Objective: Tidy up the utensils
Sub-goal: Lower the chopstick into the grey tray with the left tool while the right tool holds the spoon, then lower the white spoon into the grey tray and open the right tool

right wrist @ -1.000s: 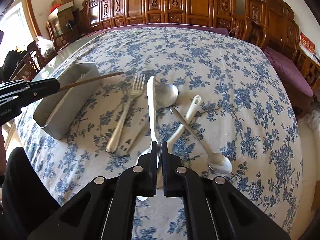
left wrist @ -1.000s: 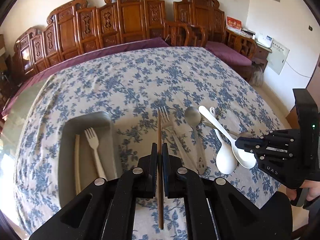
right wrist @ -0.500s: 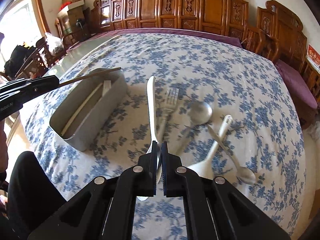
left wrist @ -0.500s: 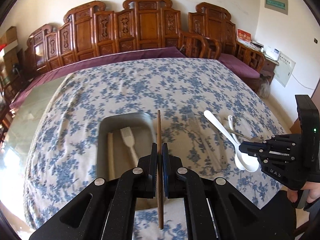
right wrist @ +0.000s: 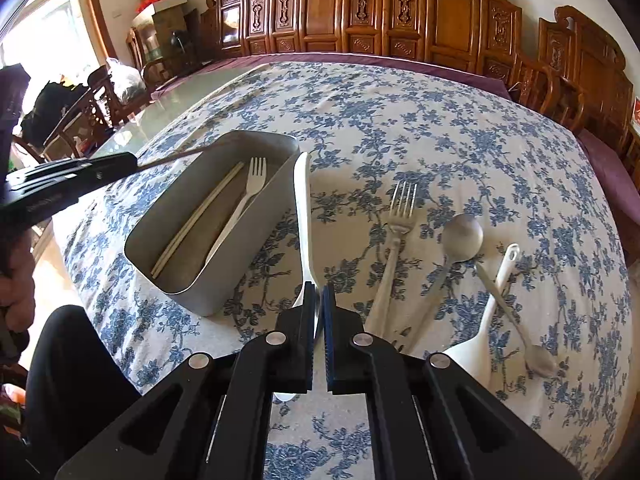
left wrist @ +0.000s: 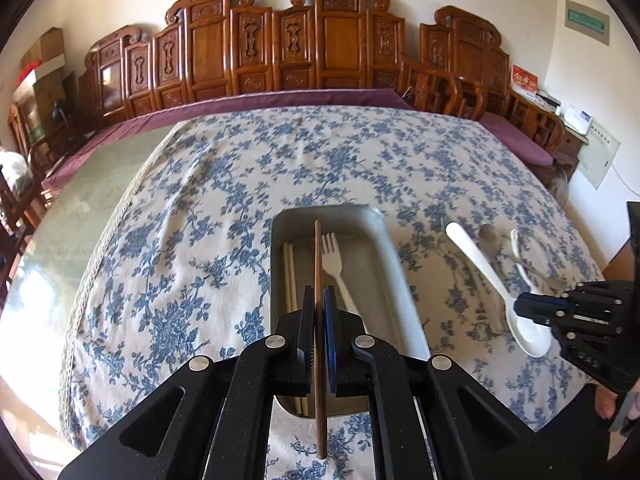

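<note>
My left gripper (left wrist: 318, 292) is shut on a brown chopstick (left wrist: 318, 248), which hangs lengthwise over the grey tray (left wrist: 404, 280). In the tray lie a white fork (left wrist: 332, 256) and a pale pair of chopsticks (left wrist: 289, 272). My right gripper (right wrist: 319, 290) is shut on the bowl end of a long white spoon (right wrist: 302, 200), whose handle points away beside the tray's (right wrist: 188, 296) right wall. In the right wrist view the left gripper (right wrist: 134, 159) comes in from the left, and its chopstick (right wrist: 176, 157) reaches the tray's far corner.
On the flowered cloth right of the tray lie a metal fork (right wrist: 400, 208), a metal spoon (right wrist: 462, 234), a white slotted-handle spoon (right wrist: 496, 296) and a thin metal spoon (right wrist: 516, 320) crossing it. Carved wooden chairs (right wrist: 440, 12) ring the table. A person's dark sleeve (right wrist: 72, 360) is at lower left.
My left gripper has carried the brown chopstick leftward from above the loose cutlery to above the tray. The right gripper has lifted the white spoon and moved it left, up beside the tray.
</note>
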### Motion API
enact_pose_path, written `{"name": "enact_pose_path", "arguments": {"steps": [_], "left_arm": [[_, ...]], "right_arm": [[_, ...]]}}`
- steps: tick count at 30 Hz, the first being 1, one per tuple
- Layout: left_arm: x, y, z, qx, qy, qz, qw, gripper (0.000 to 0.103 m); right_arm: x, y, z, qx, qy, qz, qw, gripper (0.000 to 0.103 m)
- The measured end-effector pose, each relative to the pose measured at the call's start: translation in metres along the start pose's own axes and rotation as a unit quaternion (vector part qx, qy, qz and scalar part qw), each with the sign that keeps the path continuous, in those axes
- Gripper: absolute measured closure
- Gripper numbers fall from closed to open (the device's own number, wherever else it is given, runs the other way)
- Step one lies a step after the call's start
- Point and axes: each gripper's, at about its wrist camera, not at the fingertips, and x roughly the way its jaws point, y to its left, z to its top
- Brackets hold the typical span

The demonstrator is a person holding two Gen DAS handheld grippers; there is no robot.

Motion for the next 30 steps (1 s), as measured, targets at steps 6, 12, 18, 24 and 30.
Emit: {"name": "enact_pose_path", "arguments": {"steps": [6,12,18,24,30], "left_arm": [[0.021,-0.001,-0.006,0.001,0.016,0.011,0.9998,0.099],[0.036,-0.002,-0.009,0.003,0.027,0.022,0.9994,0.099],[0.047,0.001,-0.011,-0.008,0.038,0.021,0.9990,0.099],[0.056,-0.001,-0.012,-0.008,0.051,0.018,0.9985,0.099],[0.057,0.003,-0.010,-0.021,0.056,0.007,0.9982,0.099]], "right_arm": [[0.002,0.000,-0.001,0.002,0.001,0.003,1.000,0.098],[0.000,0.000,-0.002,0.006,0.000,0.005,1.000,0.098],[-0.002,0.004,-0.001,0.005,-0.003,0.009,1.000,0.098],[-0.004,0.009,0.003,0.006,-0.008,0.016,1.000,0.098],[-0.004,0.017,0.006,0.005,-0.009,0.021,1.000,0.098]]}}
